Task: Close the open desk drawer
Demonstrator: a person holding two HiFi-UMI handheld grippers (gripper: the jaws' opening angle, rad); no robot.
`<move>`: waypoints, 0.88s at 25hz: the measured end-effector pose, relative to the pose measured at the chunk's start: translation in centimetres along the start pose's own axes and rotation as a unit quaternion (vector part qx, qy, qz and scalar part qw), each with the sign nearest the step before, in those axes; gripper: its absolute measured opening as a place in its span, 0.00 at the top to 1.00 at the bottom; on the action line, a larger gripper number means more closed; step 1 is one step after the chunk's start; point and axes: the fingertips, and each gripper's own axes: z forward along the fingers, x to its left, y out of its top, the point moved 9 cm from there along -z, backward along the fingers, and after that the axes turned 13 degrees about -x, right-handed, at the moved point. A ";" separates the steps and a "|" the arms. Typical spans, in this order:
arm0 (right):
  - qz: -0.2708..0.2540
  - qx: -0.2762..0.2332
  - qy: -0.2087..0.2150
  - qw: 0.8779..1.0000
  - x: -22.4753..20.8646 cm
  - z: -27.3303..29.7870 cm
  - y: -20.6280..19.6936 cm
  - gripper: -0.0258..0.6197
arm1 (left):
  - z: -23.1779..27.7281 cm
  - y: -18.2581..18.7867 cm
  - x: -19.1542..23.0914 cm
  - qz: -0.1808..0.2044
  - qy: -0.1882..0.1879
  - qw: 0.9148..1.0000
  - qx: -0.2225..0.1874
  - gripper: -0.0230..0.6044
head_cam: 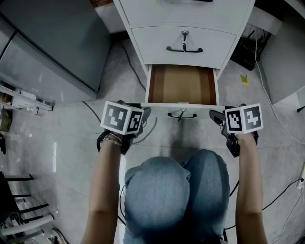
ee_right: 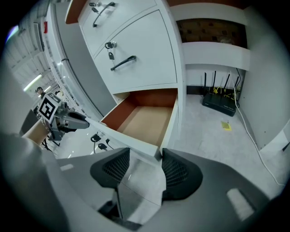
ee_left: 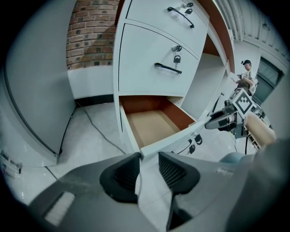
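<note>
Denim-clad knees (head_cam: 176,190) fill the lower centre of the head view; above them the open desk drawer (head_cam: 181,85) gapes empty, upper centre. Left gripper (ee_left: 148,157) and right gripper (ee_right: 146,152) hover parted, clamping nothing, at its front corners. Uneven pushing might skew and jam it.

The top drawer (head_cam: 157,9) is cut off by the head view's upper edge. The router (head_cam: 244,50) sits partly hidden behind the cabinet (head_cam: 186,23)'s corner there. The yellow scrap (head_cam: 244,79) on the floor is too small to identify.
</note>
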 end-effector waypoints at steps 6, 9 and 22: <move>0.001 -0.020 -0.010 1.000 0.2 0.1 0.2 0.61 | 0.1 0.2 0.2 -0.002 0.005 1.000 -0.010 0.74; 0.003 -0.025 -0.018 1.000 0.2 0.4 0.5 0.61 | 0.7 0.7 0.6 0.003 0.013 1.000 -0.016 0.74; -0.009 -0.031 -0.039 0.999 0.7 0.3 0.5 0.62 | 0.7 0.9 0.8 0.003 0.013 1.000 -0.024 0.74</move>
